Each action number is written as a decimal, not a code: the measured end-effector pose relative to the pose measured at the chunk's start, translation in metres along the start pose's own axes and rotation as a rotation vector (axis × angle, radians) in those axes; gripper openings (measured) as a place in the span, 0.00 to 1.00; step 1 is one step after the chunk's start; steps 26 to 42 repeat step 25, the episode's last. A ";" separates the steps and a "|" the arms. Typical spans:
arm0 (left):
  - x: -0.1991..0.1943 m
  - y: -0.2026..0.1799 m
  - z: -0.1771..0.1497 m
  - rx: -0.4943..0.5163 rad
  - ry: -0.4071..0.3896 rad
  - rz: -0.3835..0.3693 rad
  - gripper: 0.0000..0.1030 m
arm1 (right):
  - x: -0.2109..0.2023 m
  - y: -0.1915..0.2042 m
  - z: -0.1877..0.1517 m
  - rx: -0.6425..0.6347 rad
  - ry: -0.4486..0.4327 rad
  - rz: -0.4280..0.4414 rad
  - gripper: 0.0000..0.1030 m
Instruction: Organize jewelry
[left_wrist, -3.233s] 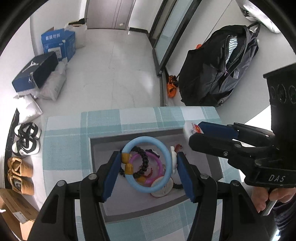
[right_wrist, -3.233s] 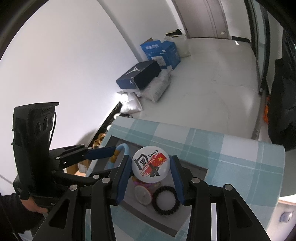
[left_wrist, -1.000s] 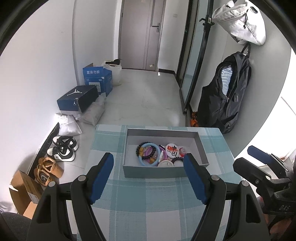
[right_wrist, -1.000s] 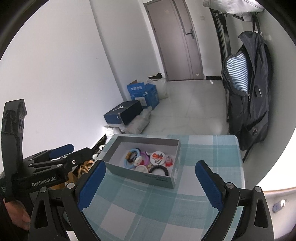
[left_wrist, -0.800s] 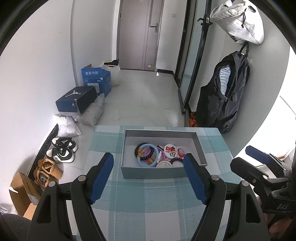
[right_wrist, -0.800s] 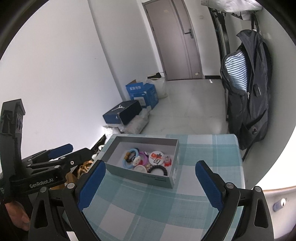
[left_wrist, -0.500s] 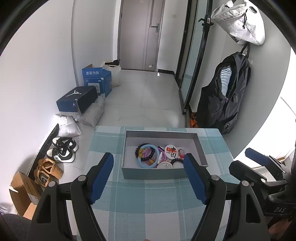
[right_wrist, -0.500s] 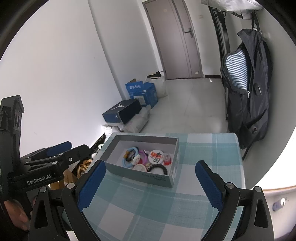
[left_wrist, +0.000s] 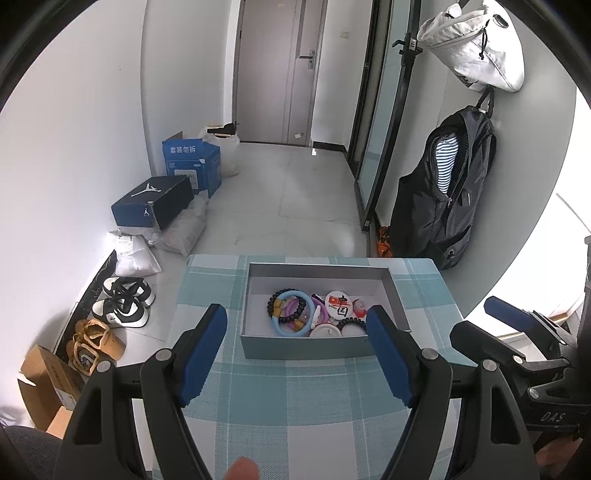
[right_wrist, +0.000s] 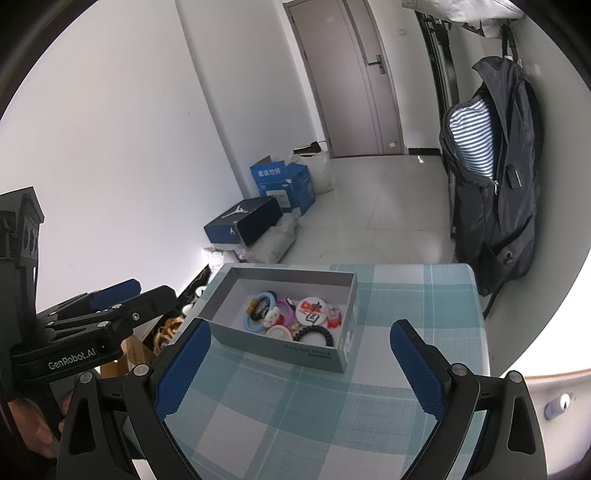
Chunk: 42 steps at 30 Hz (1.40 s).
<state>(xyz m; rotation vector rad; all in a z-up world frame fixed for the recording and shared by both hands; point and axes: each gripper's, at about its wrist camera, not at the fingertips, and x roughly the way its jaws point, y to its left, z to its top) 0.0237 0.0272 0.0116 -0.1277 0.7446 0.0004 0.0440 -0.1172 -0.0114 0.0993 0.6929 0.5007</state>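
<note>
Both tools hang back over the near part of the table (left_wrist: 295, 424), which is covered in a teal and white checked cloth. The left gripper (left_wrist: 295, 350) has its blue-padded fingers (left_wrist: 201, 350) spread wide with nothing between them, and the right gripper (right_wrist: 301, 363) is spread just as wide and equally empty. Each shows at the edge of the other's view, held clear of the table. Ahead of them sits the grey box (left_wrist: 306, 347), an open shallow cardboard tray standing flat on the cloth toward the far edge. All the jewelry lies inside it, bunched toward the near wall: a light blue ring (left_wrist: 291, 314) with yellow beads on its left side, a dark beaded bracelet (left_wrist: 277, 299) overlapping that ring, a pink bangle (right_wrist: 286, 310) beside it, a round white badge (left_wrist: 339, 302) with red and black print, a small red trinket (right_wrist: 334, 317) to the right of the badge, and a black coiled hair tie (right_wrist: 314, 336) against the near wall. A small white figure (right_wrist: 271, 315) rests on the blue ring. Beyond the table, shoe boxes (left_wrist: 153, 205) and sneakers (left_wrist: 123, 302) line the left wall, and a dark backpack (left_wrist: 447, 195) hangs on the right.
</note>
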 end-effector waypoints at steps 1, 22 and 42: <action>0.001 0.000 0.000 -0.004 0.004 -0.001 0.72 | 0.000 0.000 0.000 0.000 0.000 0.000 0.96; 0.001 0.000 -0.001 -0.003 0.005 -0.012 0.72 | 0.000 -0.001 -0.001 0.003 0.005 -0.007 0.96; -0.008 -0.003 -0.002 0.019 -0.052 0.029 0.72 | 0.002 0.000 -0.002 0.003 0.012 -0.007 0.96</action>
